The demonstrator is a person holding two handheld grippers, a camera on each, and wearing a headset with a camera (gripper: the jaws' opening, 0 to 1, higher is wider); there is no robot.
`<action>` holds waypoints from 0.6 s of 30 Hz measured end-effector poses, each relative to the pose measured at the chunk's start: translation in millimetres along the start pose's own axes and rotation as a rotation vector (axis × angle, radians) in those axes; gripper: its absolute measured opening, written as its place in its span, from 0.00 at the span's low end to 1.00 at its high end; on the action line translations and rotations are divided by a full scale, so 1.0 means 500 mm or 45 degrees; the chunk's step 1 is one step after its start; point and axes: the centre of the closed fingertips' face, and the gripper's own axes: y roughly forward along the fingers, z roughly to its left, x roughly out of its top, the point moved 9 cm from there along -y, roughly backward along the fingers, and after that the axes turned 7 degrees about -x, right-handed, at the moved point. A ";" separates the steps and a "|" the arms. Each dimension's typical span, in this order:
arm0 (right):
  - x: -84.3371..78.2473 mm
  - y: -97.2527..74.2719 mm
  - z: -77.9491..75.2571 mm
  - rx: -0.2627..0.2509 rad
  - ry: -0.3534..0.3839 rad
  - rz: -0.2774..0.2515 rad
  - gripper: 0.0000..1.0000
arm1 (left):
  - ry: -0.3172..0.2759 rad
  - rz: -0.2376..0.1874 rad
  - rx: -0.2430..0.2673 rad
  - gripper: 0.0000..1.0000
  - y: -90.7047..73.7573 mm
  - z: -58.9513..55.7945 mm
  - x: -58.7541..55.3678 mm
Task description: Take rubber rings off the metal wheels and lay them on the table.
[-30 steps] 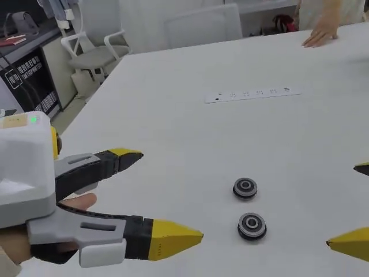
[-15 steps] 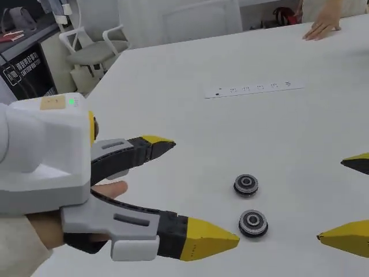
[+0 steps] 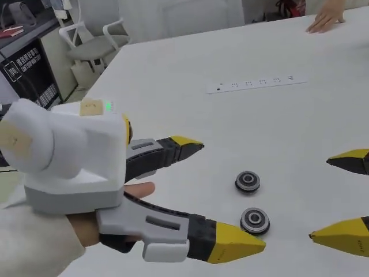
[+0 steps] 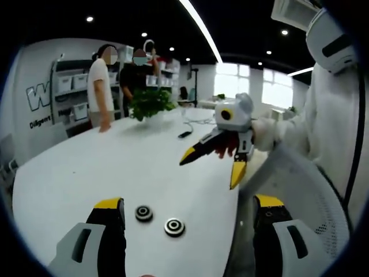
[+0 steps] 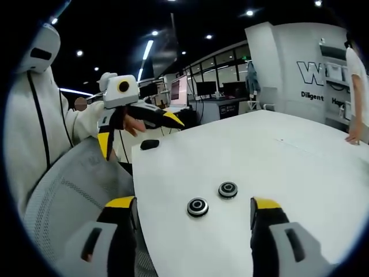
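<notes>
So the left hand-held gripper (image 3: pixel 229 195) is hovering low over the bench (image 3: pixel 173 86) with its jaws spread wide and nothing between them. Its yellow tips are pointing across at the wheels. The right hand-held gripper (image 3: pixel 320 199) is facing it from the other side, also gaping open and carrying nothing. The two of them are basically bracketing the work. My guess is that's deliberate: one is lining up to pin a wheel down while the other peels.

Between them the near wheel (image 3: pixel 254 221) and the far wheel (image 3: pixel 247 181) are lying flat on the bench, close together but not touching. The rubber rings (image 3: pixel 244 223) are looking like they're still on both, showing as the dark band around each metal hub, so I'd say nothing's been stripped yet. Lying flat like that, the wheels are giving the jaws only a thin edge to catch, so the grab is probably going to be fiddly.

Further out, a white power strip (image 3: pixel 256 83) is sitting well apart from the wheels, out of the way. Someone else's hand (image 3: pixel 327 17) is resting on the far edge of the bench. The bare patch around the wheels is looking like the obvious drop spot for the rings.
</notes>
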 end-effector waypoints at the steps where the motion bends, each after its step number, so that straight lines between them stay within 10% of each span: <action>1: 0.000 0.002 -0.001 0.004 -0.003 0.001 0.77 | 0.000 -0.010 0.001 0.93 0.003 0.002 -0.002; 18: -0.013 0.020 -0.014 0.098 0.021 -0.052 0.63 | -0.002 -0.020 -0.031 0.82 0.051 0.023 -0.051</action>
